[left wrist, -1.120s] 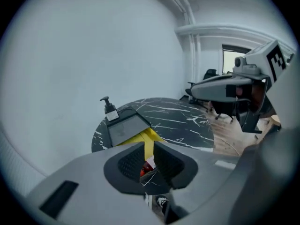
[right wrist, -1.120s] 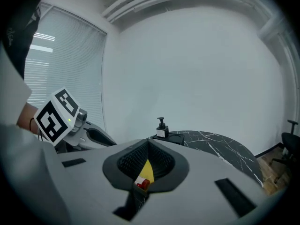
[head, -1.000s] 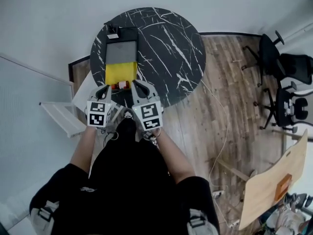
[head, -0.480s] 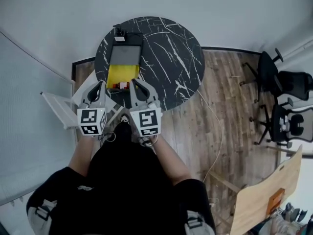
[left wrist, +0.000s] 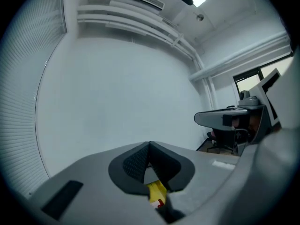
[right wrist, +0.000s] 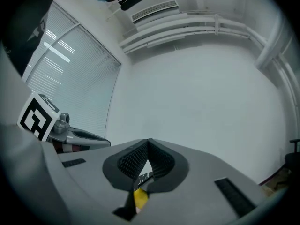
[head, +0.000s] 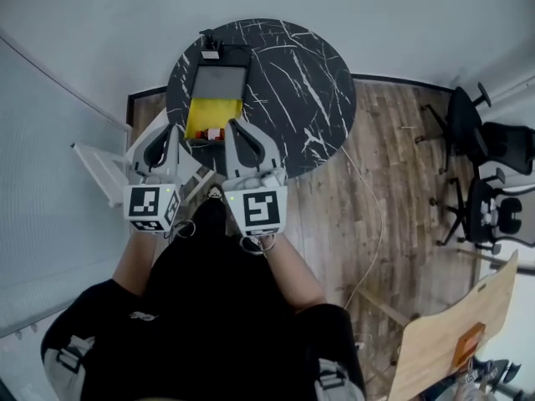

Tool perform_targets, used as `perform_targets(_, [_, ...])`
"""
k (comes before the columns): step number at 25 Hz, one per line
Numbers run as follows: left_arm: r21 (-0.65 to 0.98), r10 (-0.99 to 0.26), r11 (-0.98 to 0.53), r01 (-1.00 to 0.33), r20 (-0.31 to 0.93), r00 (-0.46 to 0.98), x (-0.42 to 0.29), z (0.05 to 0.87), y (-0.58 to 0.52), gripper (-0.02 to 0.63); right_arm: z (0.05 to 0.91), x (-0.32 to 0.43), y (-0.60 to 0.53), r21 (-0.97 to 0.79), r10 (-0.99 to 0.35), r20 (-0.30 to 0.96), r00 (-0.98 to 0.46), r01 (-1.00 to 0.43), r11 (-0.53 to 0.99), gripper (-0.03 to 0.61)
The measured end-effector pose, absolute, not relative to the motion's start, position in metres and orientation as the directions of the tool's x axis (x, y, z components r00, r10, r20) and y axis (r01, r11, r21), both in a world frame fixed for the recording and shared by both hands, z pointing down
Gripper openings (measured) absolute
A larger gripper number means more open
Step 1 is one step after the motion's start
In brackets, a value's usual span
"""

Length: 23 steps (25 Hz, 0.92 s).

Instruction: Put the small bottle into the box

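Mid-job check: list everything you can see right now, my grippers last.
Round black marble table: one, white-veined, ahead of the person.
Open yellow box: one, on the table's left part, grey lid behind it.
Small red-and-white bottle: one, at the box's near end.
Black office chairs: two, far right.
Pale wooden board: one, lower right.
Left hand-held gripper: grey, shut, empty.
Right hand-held gripper: grey, shut, empty.
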<state>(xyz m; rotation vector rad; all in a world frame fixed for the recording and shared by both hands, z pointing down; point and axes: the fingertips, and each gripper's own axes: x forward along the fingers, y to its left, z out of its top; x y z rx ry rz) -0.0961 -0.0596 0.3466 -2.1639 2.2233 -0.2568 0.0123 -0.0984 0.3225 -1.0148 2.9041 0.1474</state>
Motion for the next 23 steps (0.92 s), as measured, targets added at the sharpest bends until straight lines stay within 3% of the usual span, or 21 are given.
perform_targets(23, [-0.132, -0.996, -0.038, -0.991, 0.091, 0.026, -0.092, 0.347, -0.077, -0.002, 0.324, 0.01, -0.116, 0.122, -0.631, -0.061, -0.773, -0.633, 0.764, -0.005])
